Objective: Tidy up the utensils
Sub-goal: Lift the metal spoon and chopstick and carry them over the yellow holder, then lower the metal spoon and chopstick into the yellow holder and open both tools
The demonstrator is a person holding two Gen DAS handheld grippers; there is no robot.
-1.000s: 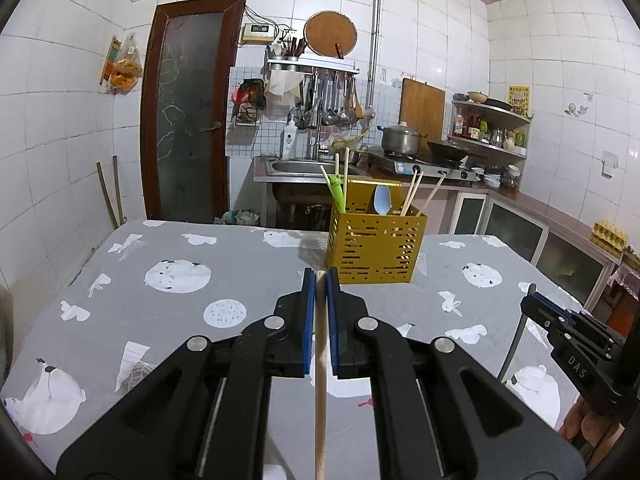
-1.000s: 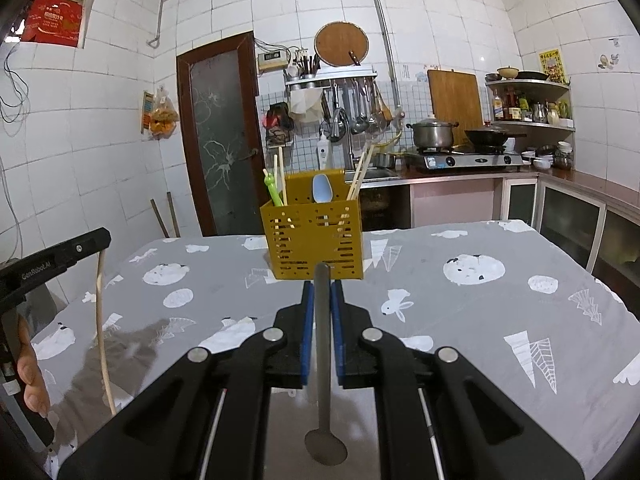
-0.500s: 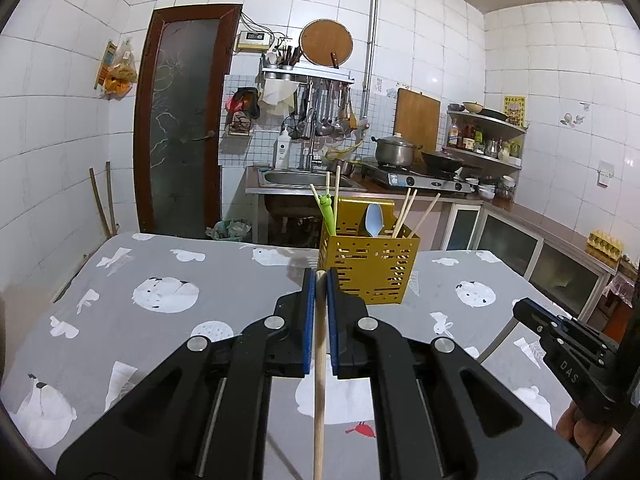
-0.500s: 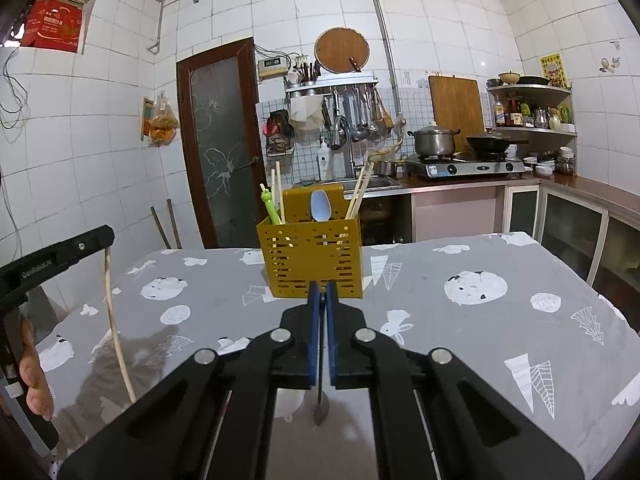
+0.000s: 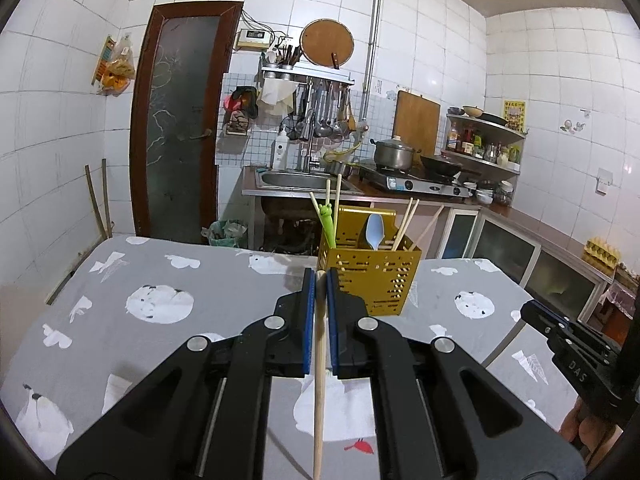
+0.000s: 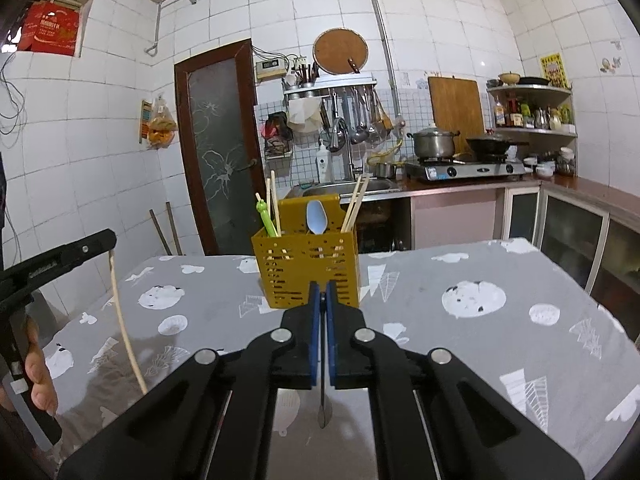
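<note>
Two loaded grippers rn: your left gripper (image 5: 319, 280) is clamped on a chopstick (image 5: 319, 392), right gripper (image 6: 323, 290) on a metal spoon (image 6: 323, 404), both short of the yellow caddy (image 6: 306, 268). Imo those dangling ends could snag its rim or tip it.

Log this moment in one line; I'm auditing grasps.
left gripper: shut on wooden chopstick | right gripper: shut on metal spoon | yellow caddy: ahead on table, both short

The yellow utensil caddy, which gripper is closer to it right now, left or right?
Probably the right, though it is close. The right gripper, shut on a metal spoon, points squarely at the yellow caddy. The left gripper, shut on a wooden chopstick, sits off its left corner.
</note>
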